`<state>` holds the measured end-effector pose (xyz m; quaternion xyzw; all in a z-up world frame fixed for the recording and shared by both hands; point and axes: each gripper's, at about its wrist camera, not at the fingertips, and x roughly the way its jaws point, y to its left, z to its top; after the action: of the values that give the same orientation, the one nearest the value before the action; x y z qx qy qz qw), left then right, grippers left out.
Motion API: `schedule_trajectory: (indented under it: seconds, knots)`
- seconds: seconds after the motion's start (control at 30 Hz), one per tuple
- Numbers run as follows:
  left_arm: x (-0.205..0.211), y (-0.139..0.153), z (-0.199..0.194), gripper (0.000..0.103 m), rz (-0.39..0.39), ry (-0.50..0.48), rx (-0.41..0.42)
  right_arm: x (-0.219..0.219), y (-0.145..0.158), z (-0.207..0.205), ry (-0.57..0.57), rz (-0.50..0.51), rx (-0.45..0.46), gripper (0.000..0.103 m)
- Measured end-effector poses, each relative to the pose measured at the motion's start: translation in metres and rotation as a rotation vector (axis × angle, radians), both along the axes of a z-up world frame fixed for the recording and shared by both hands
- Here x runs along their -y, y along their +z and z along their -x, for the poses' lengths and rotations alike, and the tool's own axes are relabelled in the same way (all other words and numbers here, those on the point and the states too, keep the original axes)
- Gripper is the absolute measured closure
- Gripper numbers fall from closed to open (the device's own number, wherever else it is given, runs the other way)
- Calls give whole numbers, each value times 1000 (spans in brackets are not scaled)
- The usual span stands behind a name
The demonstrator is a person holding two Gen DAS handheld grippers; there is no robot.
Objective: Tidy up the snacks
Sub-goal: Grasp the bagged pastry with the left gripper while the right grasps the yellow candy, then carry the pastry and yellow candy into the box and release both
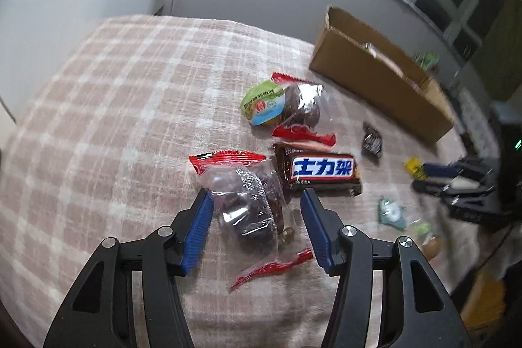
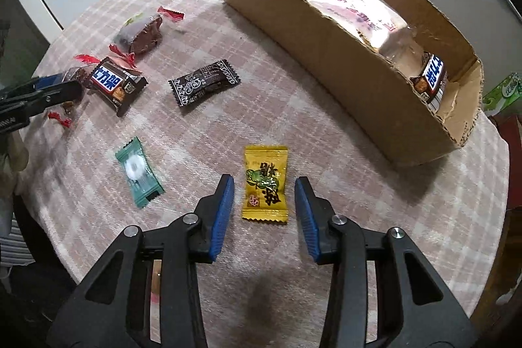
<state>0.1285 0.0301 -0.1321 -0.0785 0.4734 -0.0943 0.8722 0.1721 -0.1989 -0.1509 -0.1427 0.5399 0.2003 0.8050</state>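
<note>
My left gripper (image 1: 256, 201) is open, its blue pads on either side of a clear red-ended date packet (image 1: 248, 207) lying on the checked cloth. Just beyond lie a Snickers bar (image 1: 321, 173), a second date packet (image 1: 301, 110) and a green-lidded jelly cup (image 1: 263, 102). My right gripper (image 2: 264, 186) is open around a yellow candy (image 2: 265, 183) on the cloth, not touching it. A green mint candy (image 2: 139, 172), a dark brown candy (image 2: 205, 83) and the Snickers bar (image 2: 114, 83) lie further left. The cardboard box (image 2: 329, 54) holds a clear bag and another Snickers (image 2: 432, 80).
The round table (image 2: 326, 126) is covered by a pink checked cloth; its edge is close on the right and near sides. The left gripper shows at the left edge of the right wrist view (image 2: 39, 97). A green packet (image 2: 505, 90) sits beyond the box.
</note>
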Motion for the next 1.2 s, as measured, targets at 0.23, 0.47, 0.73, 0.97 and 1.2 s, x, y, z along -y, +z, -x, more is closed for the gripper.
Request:
schedule_trajectory:
  seconds: [0.23,0.47,0.73,0.97,1.2]
  knots:
    - [4,-5,5,55,-79,-32,31,2,-1,2,-3,-1,17,63]
    - [-7,-4,9,66,-42,-21,40,0,0,4,0,-9,24,78]
    - [-12,1,17,66,-18,-6,56,4,2,6,-15,-37,22,78]
    - [-18,9,22,66,20,-3,64,14,15,14,-27,-73,42,78]
    - [-19,28,17,66,50,-6,104,28,43,22,-48,-117,92,78]
